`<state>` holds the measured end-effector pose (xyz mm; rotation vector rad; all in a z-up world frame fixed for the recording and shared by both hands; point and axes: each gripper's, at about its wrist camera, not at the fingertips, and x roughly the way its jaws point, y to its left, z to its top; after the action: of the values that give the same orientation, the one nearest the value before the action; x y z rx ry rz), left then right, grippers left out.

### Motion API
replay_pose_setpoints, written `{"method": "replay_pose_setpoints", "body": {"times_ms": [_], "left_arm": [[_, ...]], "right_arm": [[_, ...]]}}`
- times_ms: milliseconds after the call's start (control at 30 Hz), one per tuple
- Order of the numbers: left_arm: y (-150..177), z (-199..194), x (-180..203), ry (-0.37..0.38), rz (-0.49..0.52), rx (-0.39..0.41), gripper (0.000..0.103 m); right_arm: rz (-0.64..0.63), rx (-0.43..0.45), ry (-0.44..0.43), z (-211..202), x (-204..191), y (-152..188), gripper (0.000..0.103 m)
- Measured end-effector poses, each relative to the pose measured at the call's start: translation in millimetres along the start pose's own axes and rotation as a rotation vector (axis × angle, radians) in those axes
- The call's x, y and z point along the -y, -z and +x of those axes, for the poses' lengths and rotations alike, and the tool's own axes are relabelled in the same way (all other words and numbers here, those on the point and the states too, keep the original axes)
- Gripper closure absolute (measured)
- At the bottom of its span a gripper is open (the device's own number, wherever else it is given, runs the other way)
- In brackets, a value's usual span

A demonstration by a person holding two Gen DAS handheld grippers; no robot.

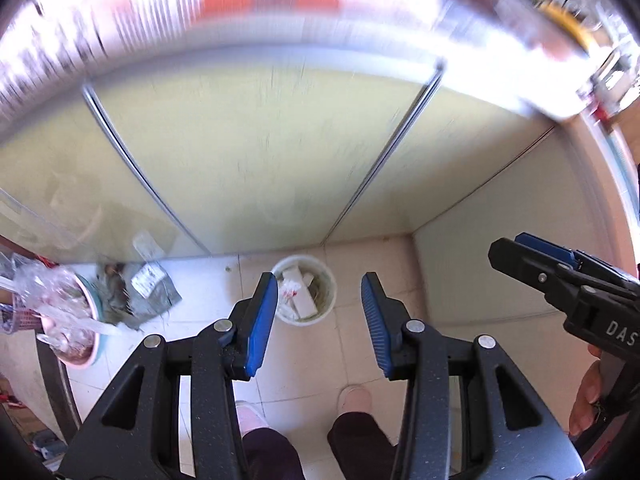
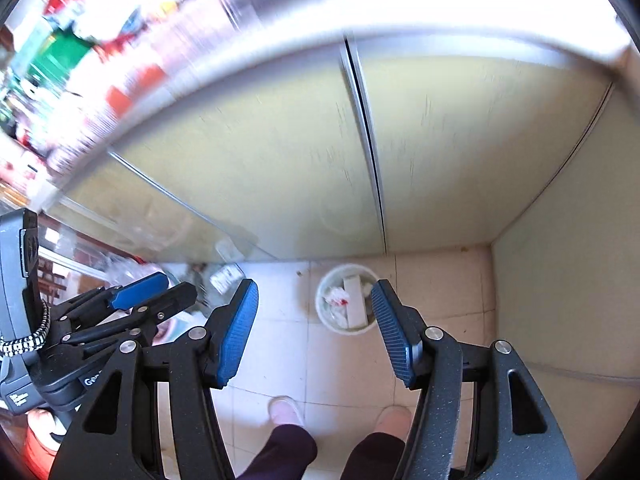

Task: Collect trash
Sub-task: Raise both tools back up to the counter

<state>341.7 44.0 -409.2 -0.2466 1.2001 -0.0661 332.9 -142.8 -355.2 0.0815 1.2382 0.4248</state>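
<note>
A home kitchen corner. Pale green cabinet doors (image 1: 260,152) stand under a cluttered counter. A small waste bin (image 1: 304,290) sits on tiled floor (image 1: 360,360).

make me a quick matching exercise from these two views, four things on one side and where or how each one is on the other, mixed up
Things:
1. white bin
2. grey packet
3. left hand-held gripper
4. pink slippers

Place or state:
A. on the person's feet, standing on the tiles
B. lying flat on the floor, left of the bin
C. open, holding nothing
D. on the floor at the foot of the cabinet, with paper trash inside

Pairs: 1-D, 2-B, 3-C, 4-A
</note>
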Motion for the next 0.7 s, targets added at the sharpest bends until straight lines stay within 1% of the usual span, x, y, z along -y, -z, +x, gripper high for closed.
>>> {"method": "replay_pose_setpoints", "body": {"times_ms": [100, 200, 267, 333, 500, 567, 633, 700], "left_arm": [[-15.7, -61.8, 14.2, 0.003, 0.004, 0.074, 0.061], [-29.5, -123.5, 30.9, 0.011, 0.009, 0.159, 0.061], [-37.0, -160.0, 42.0, 0.007, 0.013, 0.22, 0.057], [-43.8, -196.0, 54.0, 0.003, 0.022, 0.287, 0.055], [-53.1, -268.6, 83.4, -0.039, 0.046, 0.436, 0.051], [-53.5, -298.9, 95.5, -0.056, 0.037, 0.492, 0.048], [-51.2, -324.4, 102.5, -0.067, 0.026, 0.552, 0.045], [-49.0, -344.3, 108.7, -0.088, 0.014, 0.617, 0.04]], "right_arm": [[-0.005, 0.055, -0.003, -54.5, -8.1, -12.9, 0.047], [-0.021, 0.129, 0.007, -108.6, -18.0, -22.7, 0.047], [-0.04, 0.179, 0.009, -142.9, -24.7, -27.3, 0.047], [-0.068, 0.241, 0.013, -179.2, -31.2, -33.4, 0.047], [-0.14, 0.388, 0.013, -251.6, -47.5, -44.6, 0.046], [-0.163, 0.443, -0.004, -279.4, -53.2, -47.7, 0.043], [-0.186, 0.485, -0.028, -300.3, -57.0, -51.0, 0.04], [-0.214, 0.524, -0.05, -313.9, -58.9, -52.3, 0.038]]}}
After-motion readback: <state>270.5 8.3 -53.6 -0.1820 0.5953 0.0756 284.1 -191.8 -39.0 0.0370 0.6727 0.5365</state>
